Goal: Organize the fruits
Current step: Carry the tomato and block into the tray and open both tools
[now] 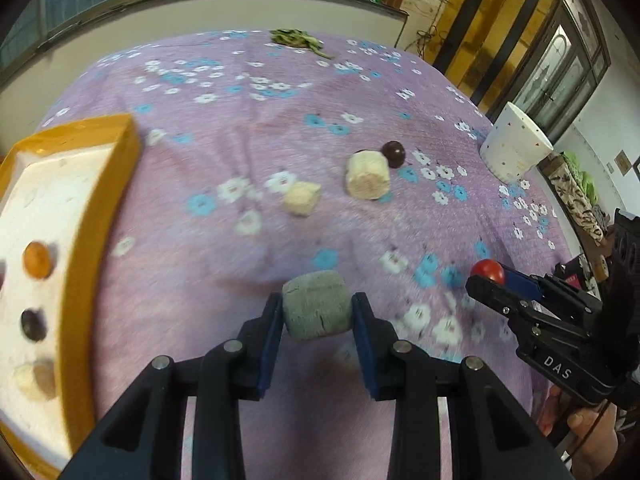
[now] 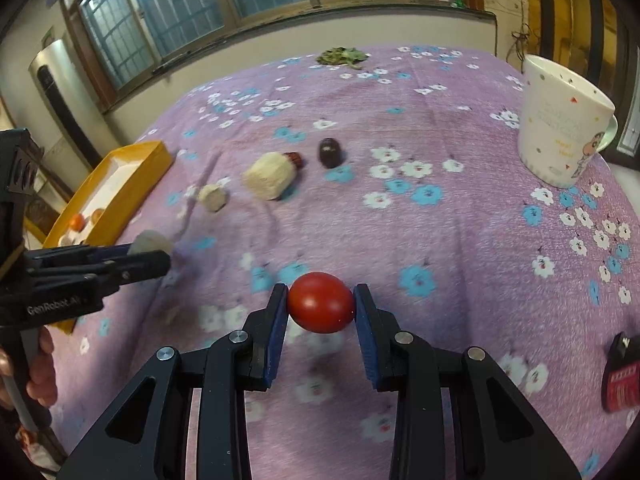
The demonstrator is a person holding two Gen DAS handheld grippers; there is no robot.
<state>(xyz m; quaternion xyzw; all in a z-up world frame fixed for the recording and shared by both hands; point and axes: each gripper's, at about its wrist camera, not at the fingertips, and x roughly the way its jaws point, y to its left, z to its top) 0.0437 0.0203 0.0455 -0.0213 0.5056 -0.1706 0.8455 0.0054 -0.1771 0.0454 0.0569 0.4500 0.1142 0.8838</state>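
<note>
A grey, squat, rough-surfaced cylindrical piece [image 1: 317, 305] is clamped between the blue pads of the left gripper [image 1: 318, 312]; jaws are narrowed onto it, pads pressed against both its sides, just above a purple floral cloth [image 1: 240, 128] spread over the tabletop. A glossy red round tomato-like fruit [image 2: 321, 302] is pinched likewise by the right gripper [image 2: 321, 308], jaws part-closed on it w/ pads touching left & right flanks. In the left wrist view the right gripper is seen at the right edge, red fruit at its tip; in the right wrist view the left gripper is seen at the left edge w/ the grey piece at its tip.

At the left, an orange-rimmed rectangular tray w/ white floor [image 1: 102, 216] is seen; inside it are an orange round fruit [image 1: 37, 259], a dark purple round fruit [image 1: 33, 323] & a pale beige lump [image 1: 34, 378], all blurred.

Mid-cloth, farther off, a large cream cylindrical piece [image 1: 367, 175] is lying on its side, w/ a small cream cube-ish piece [image 1: 301, 198] near it to the left & a dark maroon round fruit [image 1: 393, 153] just beside it on the far right. A small reddish-brown item [image 2: 295, 159] is touching the cream cylinder's far end in the right wrist view; what it is can't be told.

At the far right a white mug w/ coloured dots [image 2: 562, 128] is stood upright. A clump of green leaves [image 2: 341, 56] is at the far edge.
</note>
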